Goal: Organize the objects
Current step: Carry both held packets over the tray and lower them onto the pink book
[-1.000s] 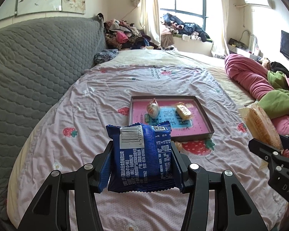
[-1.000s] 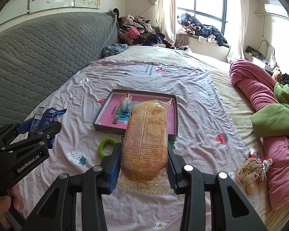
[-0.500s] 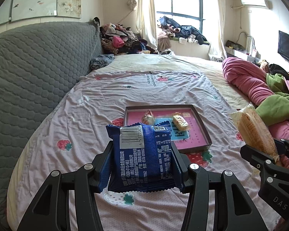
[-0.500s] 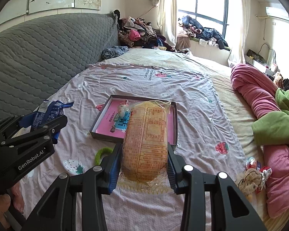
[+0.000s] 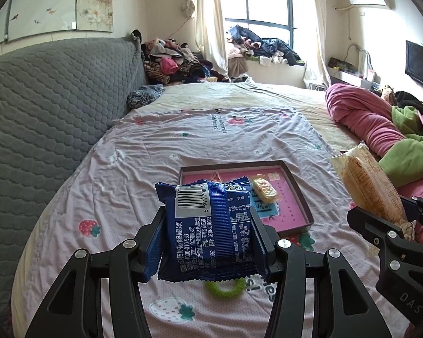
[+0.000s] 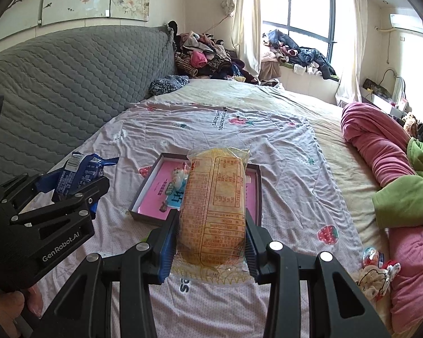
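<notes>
Left gripper [image 5: 207, 225] clamps blue packet [image 5: 208, 225], hiding tray [image 5: 296, 186] | right gripper [image 6: 211, 232] clamps bread [image 6: 214, 205]

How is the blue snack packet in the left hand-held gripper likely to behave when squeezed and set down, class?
The blue snack packet probably crumples: its foil creases between the left hand-held gripper fingers. It looks light and puffy. Being flat-sided, it should lie still, not roll.

Blue snack packet [image 5: 208, 225] held upright, yellow bread pack [image 6: 214, 205] likewise, pink tray [image 5: 290, 194] beyond
</notes>
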Available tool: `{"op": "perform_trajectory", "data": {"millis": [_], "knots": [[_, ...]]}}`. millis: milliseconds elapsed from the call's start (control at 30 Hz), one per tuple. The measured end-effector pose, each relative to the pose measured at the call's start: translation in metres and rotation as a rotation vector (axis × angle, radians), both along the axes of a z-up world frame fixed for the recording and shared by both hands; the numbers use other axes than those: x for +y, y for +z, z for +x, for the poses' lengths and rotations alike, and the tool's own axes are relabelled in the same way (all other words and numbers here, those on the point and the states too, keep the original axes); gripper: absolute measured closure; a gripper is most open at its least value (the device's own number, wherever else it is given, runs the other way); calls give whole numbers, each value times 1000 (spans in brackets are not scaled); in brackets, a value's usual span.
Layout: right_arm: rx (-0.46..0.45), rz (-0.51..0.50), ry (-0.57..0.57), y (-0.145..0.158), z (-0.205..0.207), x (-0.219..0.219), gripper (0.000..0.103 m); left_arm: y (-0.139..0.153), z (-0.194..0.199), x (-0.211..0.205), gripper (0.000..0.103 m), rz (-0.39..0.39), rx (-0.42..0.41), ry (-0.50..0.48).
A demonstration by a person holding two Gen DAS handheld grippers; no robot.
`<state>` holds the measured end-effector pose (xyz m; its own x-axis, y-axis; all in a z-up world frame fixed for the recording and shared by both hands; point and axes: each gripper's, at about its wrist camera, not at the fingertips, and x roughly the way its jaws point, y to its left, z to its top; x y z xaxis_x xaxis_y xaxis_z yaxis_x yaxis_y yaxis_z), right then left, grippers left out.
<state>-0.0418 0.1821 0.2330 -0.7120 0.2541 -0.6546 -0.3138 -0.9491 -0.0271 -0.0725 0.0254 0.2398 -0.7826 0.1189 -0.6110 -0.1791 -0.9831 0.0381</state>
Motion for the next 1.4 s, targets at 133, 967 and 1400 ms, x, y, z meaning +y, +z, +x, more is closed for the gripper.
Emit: {"op": "perform_trajectory", "data": {"millis": [133,967,1400], "knots": [[2,3,3,-1,-9,4,61,1,-11,4,48,2,5,-4],[110,24,45,-10,-79,26,61,-47,-110,-10,48,72,-15,24],[91,-5,17,-55,-123,56,61,-89,-160,-6,48,63,-40,37]]}}
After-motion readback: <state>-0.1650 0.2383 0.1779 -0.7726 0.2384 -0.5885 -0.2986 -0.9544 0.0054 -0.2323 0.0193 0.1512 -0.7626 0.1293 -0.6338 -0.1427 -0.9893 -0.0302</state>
